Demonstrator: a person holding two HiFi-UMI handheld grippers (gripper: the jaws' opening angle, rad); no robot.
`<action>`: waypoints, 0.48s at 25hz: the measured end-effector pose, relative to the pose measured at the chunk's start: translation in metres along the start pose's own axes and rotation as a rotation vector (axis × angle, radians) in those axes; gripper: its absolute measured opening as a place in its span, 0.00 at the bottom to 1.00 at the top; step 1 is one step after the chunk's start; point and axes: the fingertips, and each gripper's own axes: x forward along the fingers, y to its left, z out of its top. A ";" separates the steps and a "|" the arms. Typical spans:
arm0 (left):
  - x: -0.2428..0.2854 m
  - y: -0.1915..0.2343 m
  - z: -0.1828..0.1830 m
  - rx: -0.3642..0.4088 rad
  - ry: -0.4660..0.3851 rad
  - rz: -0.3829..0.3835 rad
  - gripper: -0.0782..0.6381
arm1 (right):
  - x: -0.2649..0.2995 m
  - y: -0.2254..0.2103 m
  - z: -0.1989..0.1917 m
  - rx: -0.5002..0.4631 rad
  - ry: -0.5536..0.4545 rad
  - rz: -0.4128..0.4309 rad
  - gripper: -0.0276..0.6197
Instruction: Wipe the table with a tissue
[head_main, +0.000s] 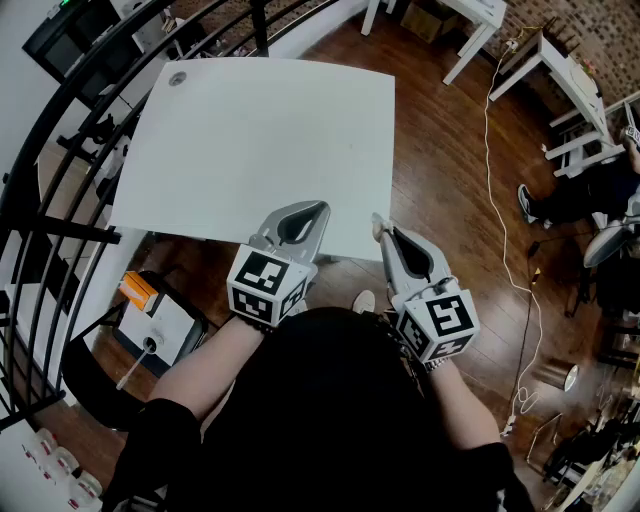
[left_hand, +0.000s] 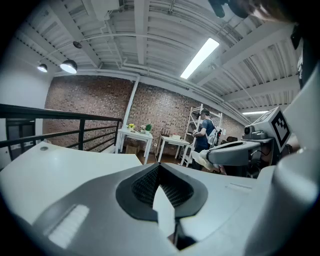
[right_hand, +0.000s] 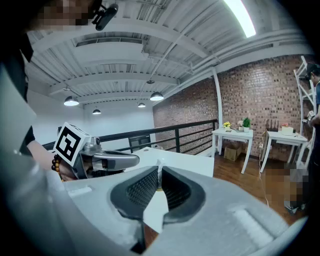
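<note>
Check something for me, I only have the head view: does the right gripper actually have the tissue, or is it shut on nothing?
Observer: It has it. In the left gripper view a crumpled pale tissue sticks out of the tip of the right gripper, which is shut on it.
Operator: And the left gripper?
Observer: Its own view shows the left gripper shut at the tip, with nothing in it.
Operator: Anything ahead that I can't see from above?
Observer: A person stands across the room, beyond the far end of the table.
</note>
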 end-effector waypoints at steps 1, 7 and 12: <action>0.002 -0.001 0.000 0.002 0.001 0.000 0.13 | -0.001 -0.003 0.000 0.003 -0.006 -0.002 0.06; 0.025 -0.023 0.000 0.020 0.010 0.008 0.13 | -0.021 -0.029 -0.003 0.020 -0.029 0.010 0.06; 0.049 -0.059 -0.003 0.035 0.024 0.042 0.13 | -0.049 -0.064 -0.008 0.035 -0.051 0.049 0.06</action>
